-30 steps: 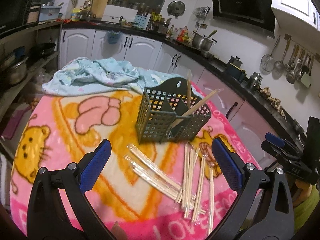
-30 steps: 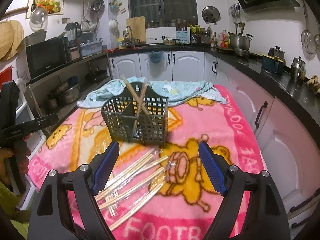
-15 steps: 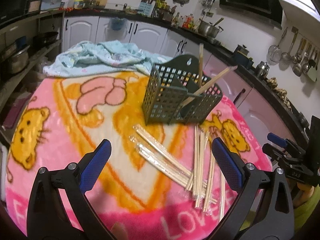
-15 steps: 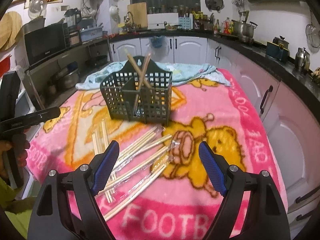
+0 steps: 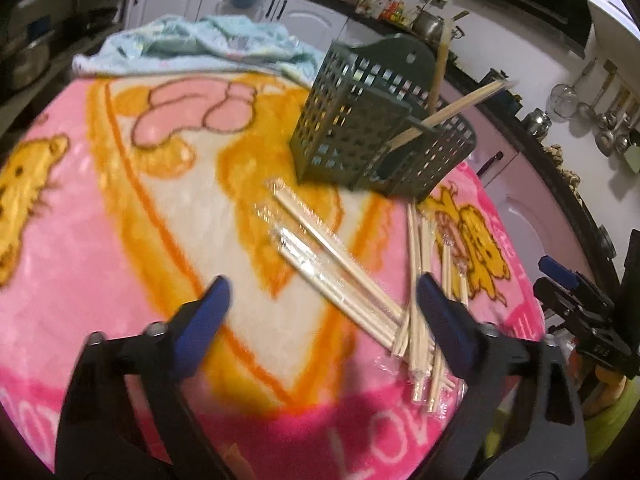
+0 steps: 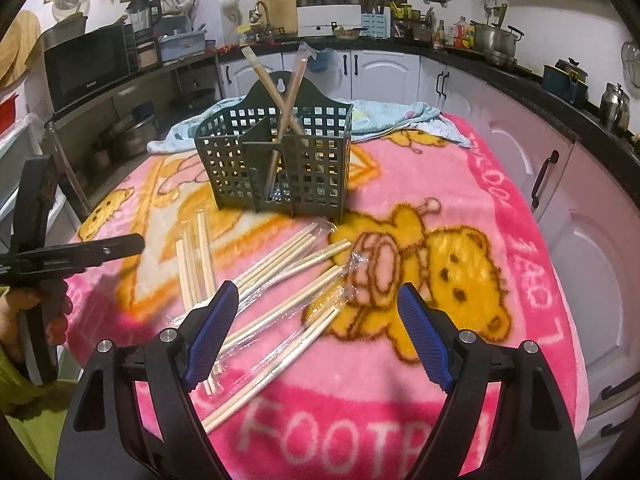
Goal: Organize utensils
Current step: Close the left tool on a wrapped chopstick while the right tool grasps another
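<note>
1. I bring the left tongs (image 5: pixel 320 312), their jaws closing with nothing yet between them, over the wrapped chopsticks (image 5: pixel 332 264) scattered on the blanket-covered tabletop (image 5: pixel 120 240), just in front of the green caddy (image 5: pixel 372 132).
2. I should take one pair near its middle; blur hides which, I think.
3. Both tongs tilt down; the right tongs (image 6: pixel 318 320) gape empty above the chopsticks.

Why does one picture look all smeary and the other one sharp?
Left wrist view: motion blur smears the blanket and basket. Right wrist view: crisp, with glare on the wrapped chopsticks. Both views: the fisheye lens bends the counters.
</note>
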The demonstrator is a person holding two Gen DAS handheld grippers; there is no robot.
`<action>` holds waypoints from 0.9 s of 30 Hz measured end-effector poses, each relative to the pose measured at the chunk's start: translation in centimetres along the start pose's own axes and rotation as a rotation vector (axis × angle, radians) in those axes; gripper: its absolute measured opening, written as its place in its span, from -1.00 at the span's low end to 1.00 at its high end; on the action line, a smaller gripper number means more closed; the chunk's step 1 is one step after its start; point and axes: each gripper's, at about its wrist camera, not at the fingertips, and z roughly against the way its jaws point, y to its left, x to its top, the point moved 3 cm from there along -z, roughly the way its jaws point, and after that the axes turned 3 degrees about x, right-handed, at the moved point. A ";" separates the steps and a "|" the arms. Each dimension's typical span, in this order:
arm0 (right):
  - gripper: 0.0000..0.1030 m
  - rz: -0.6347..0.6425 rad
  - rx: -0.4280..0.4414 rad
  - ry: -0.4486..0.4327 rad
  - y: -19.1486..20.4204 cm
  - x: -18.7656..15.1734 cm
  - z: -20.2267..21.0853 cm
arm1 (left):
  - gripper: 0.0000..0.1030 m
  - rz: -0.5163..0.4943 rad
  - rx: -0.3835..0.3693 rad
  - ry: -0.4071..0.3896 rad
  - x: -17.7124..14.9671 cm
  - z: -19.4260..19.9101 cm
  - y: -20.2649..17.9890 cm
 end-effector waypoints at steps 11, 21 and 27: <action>0.53 0.020 -0.048 0.029 -0.7 -0.2 -2.6 | 0.01 0.083 -0.024 0.030 0.5 -3.2 1.5; 0.53 -0.016 -0.062 0.066 -2.6 0.7 -5.4 | -0.46 0.104 -0.004 0.010 2.1 -4.9 3.1; 0.39 -0.057 -0.061 0.111 -3.9 1.1 -7.6 | -0.86 0.093 0.001 0.013 2.2 -5.2 3.5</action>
